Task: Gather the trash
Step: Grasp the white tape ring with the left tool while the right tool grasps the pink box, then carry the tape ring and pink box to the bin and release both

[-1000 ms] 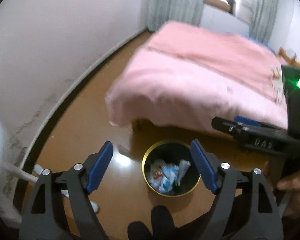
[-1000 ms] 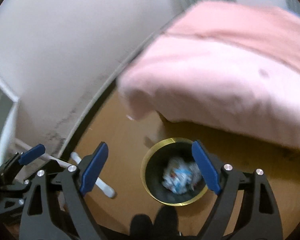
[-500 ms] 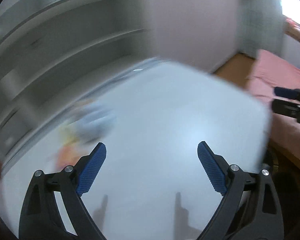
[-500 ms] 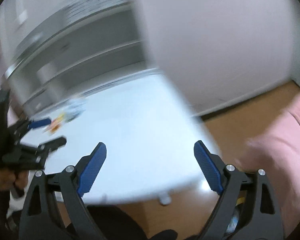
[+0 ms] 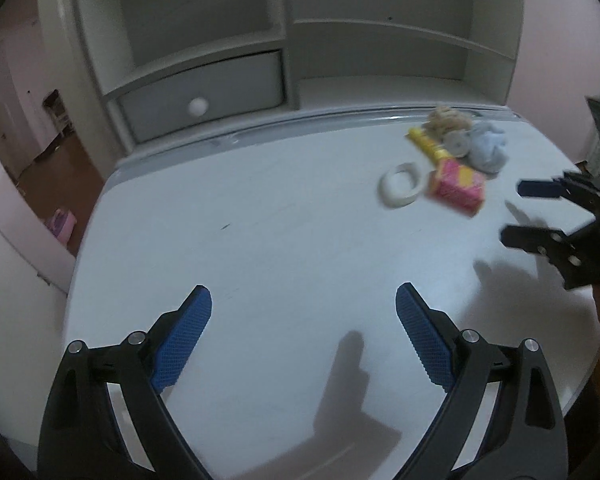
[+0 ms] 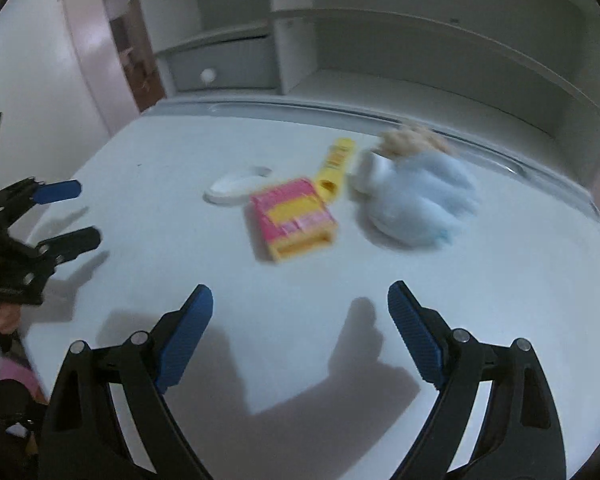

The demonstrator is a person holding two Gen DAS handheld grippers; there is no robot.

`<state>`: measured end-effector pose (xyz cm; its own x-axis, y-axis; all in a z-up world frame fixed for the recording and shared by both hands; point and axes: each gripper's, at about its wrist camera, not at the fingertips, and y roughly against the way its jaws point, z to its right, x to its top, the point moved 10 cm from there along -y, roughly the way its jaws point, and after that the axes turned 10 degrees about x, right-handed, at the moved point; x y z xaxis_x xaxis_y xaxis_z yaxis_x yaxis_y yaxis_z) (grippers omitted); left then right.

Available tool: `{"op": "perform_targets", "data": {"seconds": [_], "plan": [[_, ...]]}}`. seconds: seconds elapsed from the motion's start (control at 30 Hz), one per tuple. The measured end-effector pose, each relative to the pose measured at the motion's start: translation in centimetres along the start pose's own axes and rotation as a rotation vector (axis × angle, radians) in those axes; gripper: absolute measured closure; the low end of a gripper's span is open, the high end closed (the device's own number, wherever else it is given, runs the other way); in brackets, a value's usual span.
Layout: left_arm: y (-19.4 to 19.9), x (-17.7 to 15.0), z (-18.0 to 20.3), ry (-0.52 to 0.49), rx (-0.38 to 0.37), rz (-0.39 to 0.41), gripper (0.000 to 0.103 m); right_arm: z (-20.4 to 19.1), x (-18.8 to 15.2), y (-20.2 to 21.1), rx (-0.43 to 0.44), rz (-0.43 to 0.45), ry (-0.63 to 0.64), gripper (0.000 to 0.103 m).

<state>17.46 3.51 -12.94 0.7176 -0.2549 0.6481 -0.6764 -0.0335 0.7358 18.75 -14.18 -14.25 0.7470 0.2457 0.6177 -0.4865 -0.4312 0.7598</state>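
Observation:
Trash lies in a cluster on a white desk: a pink and yellow carton, a yellow tube, a white tape ring, a crumpled pale blue wad and a tan crumpled wad. My left gripper is open and empty over the desk's near middle. My right gripper is open and empty, a little short of the carton. Each gripper shows at the edge of the other's view.
A white shelf unit with a grey drawer stands at the back of the desk. A doorway and brown floor lie to the left. The desk edge curves on the left and near sides.
Both grippers have swung away from the black bin on the floor by the pink bed and up over the white desk. Both stay open and empty.

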Motion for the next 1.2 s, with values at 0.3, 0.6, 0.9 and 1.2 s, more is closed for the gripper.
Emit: {"op": "perform_targets", "data": {"seconds": [0.3,0.6,0.9,1.2], "plan": [[-1.1,0.9,-0.7,-0.026,0.005,0.005,0.012,0.2,2.5,-3.6,-0.014,-0.027,0.051,0.034],[-4.1,4.6,4.5,-0.077,-0.075,0.006,0.012,0.2,1.9,-0.5,-0.003,0.021,0.043,0.057],[-7.1,6.8,9.2,-0.134,-0.125,-0.040,0.012,2.3,-1.9,4.2,-0.035,0.056,-0.026,0.057],[-5.9,7.2,11.6,-0.181,-0.163,-0.003,0.066,6.5,-8.0,11.1,-0.100,0.123,-0.157,0.057]]}}
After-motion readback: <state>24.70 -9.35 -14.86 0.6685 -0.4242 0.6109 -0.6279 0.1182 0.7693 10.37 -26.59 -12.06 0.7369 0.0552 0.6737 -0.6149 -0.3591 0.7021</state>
